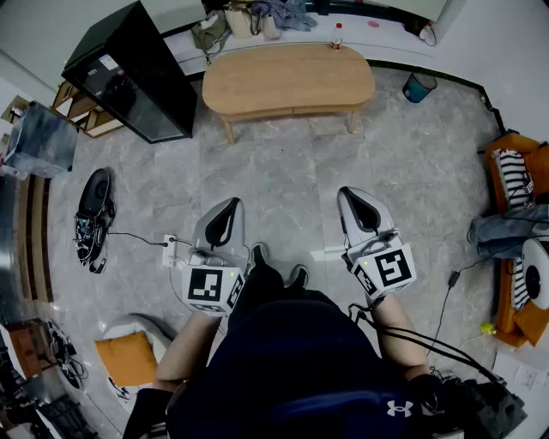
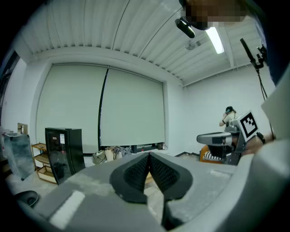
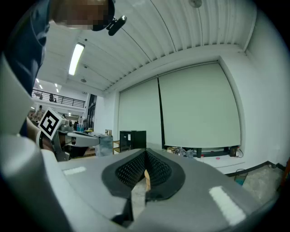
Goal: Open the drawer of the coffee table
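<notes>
Standing back, I carry the left hand-held gripper [image 1: 226, 213] and right hand-held gripper [image 1: 357, 204] pinched closed, empty, roughly level, as nothing is within reach yet; coffee table [image 1: 292, 81] sits well ahead across the floor [image 1: 283, 180]; drawer not discernible

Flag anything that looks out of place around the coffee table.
A black bag lies on the floor at left, a cable trailing to a power strip on open floor. Clothes are heaped behind the coffee table. Nothing looks spilled or broken.
</notes>
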A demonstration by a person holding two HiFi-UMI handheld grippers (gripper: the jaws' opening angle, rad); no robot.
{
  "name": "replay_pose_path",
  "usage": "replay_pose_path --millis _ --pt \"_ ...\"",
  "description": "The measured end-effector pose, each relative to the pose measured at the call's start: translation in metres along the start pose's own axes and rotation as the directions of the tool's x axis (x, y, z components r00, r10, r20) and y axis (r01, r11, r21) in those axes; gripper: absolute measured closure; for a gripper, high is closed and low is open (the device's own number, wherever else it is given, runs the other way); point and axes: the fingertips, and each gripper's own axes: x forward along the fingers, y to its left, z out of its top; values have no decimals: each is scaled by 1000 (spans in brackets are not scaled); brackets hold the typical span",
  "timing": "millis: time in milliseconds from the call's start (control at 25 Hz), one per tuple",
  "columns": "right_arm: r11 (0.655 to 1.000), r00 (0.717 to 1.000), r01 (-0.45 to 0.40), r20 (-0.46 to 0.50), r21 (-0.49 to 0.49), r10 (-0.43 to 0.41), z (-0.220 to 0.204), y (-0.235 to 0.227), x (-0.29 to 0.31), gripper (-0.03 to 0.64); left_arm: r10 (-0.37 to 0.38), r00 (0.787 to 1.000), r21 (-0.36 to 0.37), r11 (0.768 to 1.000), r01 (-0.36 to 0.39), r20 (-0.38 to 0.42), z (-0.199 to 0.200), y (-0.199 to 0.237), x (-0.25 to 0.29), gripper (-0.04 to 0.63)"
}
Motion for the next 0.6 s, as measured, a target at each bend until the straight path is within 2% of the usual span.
replay_pose_path --millis 360,600 --pt "1000 999 -30 19 8 30 7 2 -26 618 14 1000 2 1000 -14 12 6 -24 -11 594" --pt "999 999 -43 7 26 43 0 3 -9 617 43 999 -16 999 -43 -14 -8 -7 -12 594"
